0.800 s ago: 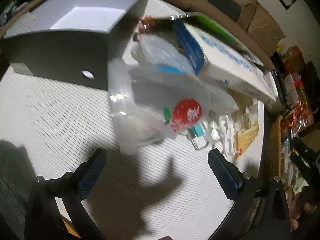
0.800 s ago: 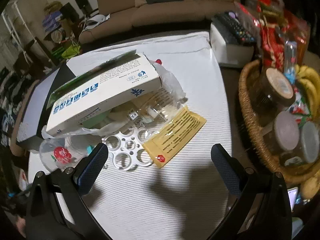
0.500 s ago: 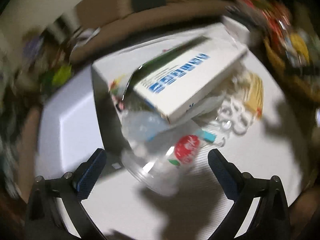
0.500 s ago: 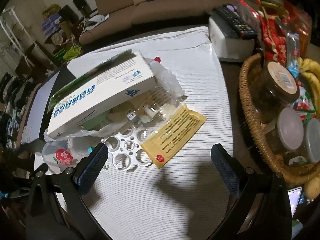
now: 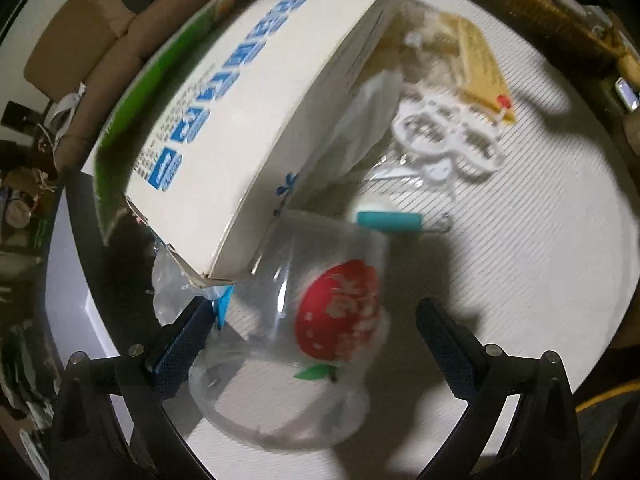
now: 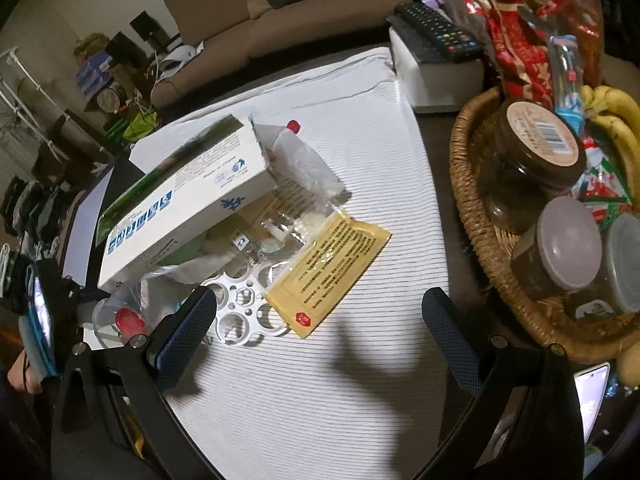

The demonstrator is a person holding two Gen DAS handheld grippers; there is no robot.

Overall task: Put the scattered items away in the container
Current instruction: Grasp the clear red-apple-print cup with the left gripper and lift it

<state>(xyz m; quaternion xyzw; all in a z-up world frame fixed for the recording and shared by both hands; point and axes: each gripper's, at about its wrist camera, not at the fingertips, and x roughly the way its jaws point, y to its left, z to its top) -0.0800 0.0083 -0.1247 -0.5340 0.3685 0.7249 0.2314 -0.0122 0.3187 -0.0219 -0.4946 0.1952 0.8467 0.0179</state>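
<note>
I had my left tool [image 5: 312,344] spread wide around the clear strawberry cup [image 5: 304,332] to grab it, right tool [image 6: 320,328] spread idle above the counter [image 6: 360,380]

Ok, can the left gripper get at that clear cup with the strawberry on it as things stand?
Probably yes. The left gripper is open with the clear cup lying between its fingers; only the white box corner overhangs the cup's far side.

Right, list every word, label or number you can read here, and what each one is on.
"Made in China": white and blue box, on its side panel.
Blue block lettering on the box: not legible.
Yellow packet: dense print, too small.
Strawberry sticker on clear cup: blurred.
Jar lid: barcode, digits unreadable.
</note>
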